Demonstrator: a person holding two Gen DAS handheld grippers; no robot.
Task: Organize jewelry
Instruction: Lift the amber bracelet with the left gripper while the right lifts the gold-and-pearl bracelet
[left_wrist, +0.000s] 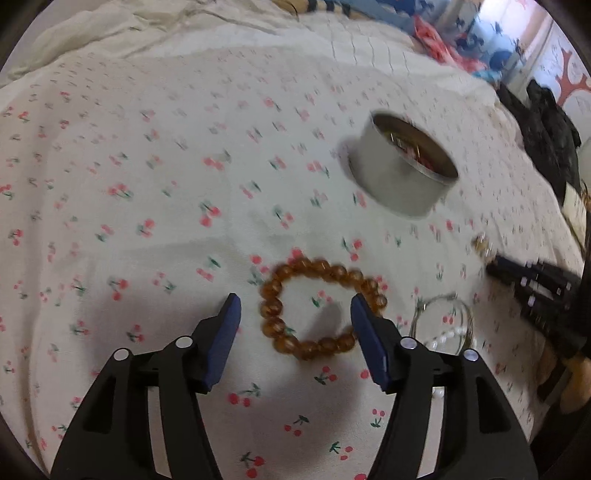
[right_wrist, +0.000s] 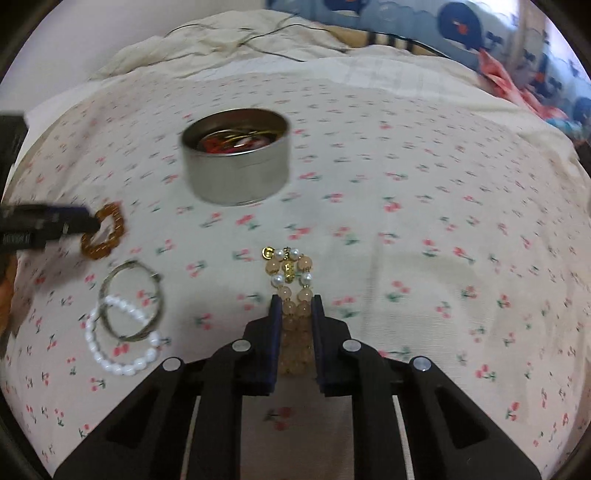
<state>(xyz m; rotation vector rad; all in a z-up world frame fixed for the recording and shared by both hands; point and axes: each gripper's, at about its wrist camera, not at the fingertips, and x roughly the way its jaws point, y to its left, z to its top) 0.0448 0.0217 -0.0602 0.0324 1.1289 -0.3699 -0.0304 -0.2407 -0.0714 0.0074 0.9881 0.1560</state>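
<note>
Two grippers: left gripper (left_wrist: 295, 314) spread around the amber bracelet (left_wrist: 317, 306); right gripper (right_wrist: 294, 306) pinching the peach bracelet (right_wrist: 293, 291). Tin (right_wrist: 236, 155) beyond; risk: thin grip, beads could slip

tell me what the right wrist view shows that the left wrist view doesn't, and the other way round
Only the right wrist view shows the peach bead bracelet pinched between the right gripper pads. Only the left wrist view shows the left gripper open from behind, straddling the amber bracelet. Both show that amber bracelet, the metal tin, the wire bangle, the white bead bracelet and the cherry-print sheet.
</note>
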